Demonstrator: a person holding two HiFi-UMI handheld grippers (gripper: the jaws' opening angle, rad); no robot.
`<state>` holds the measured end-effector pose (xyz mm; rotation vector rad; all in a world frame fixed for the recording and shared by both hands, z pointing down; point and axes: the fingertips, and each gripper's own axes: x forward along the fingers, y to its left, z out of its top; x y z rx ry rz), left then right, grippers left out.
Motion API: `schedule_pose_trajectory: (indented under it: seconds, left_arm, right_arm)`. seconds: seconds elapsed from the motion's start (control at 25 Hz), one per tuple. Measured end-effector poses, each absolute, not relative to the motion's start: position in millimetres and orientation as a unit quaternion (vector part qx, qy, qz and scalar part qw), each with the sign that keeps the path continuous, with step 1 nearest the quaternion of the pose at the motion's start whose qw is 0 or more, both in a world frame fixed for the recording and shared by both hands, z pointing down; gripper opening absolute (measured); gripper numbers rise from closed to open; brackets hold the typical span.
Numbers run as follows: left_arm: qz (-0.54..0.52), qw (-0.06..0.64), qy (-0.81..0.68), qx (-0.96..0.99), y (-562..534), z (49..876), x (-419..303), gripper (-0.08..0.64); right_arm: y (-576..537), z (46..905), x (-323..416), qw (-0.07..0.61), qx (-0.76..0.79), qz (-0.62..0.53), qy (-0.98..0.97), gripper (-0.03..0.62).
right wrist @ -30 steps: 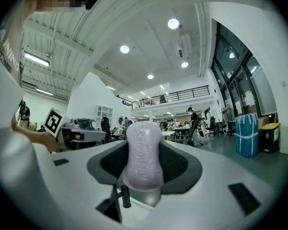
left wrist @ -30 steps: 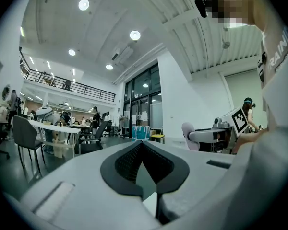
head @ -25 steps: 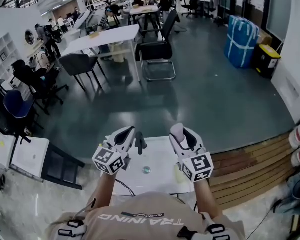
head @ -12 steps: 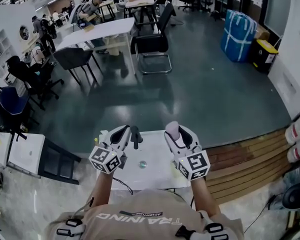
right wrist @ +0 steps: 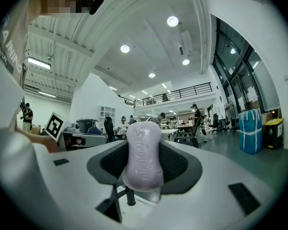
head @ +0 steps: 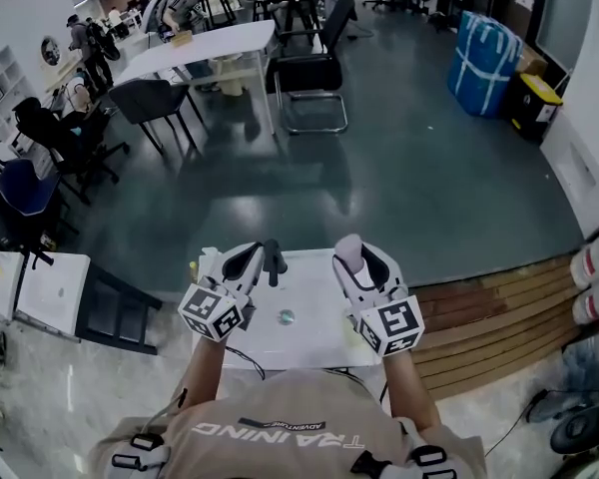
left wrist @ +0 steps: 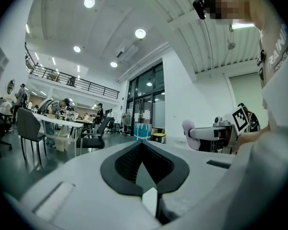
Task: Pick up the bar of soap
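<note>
The right gripper view shows the right gripper (right wrist: 144, 163) with its black ribbed pads (right wrist: 110, 164) clamped on the bar of soap (right wrist: 143, 147). The bar is lavender, smooth and waisted, with rounded ends and embossed lettering along its face. The head view shows only the soap's rounded end (head: 349, 254), raised above the white table (head: 314, 339). The left gripper view shows the left gripper (left wrist: 143, 164) with its jaws closed, tips meeting and nothing between them. Only the head view shows a small round disc (head: 287, 316) on the table.
</note>
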<state>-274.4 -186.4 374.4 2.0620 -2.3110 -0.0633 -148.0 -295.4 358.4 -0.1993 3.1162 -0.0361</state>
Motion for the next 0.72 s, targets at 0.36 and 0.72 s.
schedule_pose_trajectory:
  seconds: [0.36,0.72]
  left_arm:
    - [-0.018,0.017,-0.739,0.673,-186.4,369.8,-275.7,-0.008]
    - [-0.022,0.017,-0.736,0.676,-184.3,372.5,-272.1,-0.008]
  right_arm:
    - [-296.4,354.2,-151.2,0.016,-0.072,-0.011,0.997,0.198]
    - [-293.4,352.8,-148.8,0.020,-0.074,-0.011,0.997,0.198]
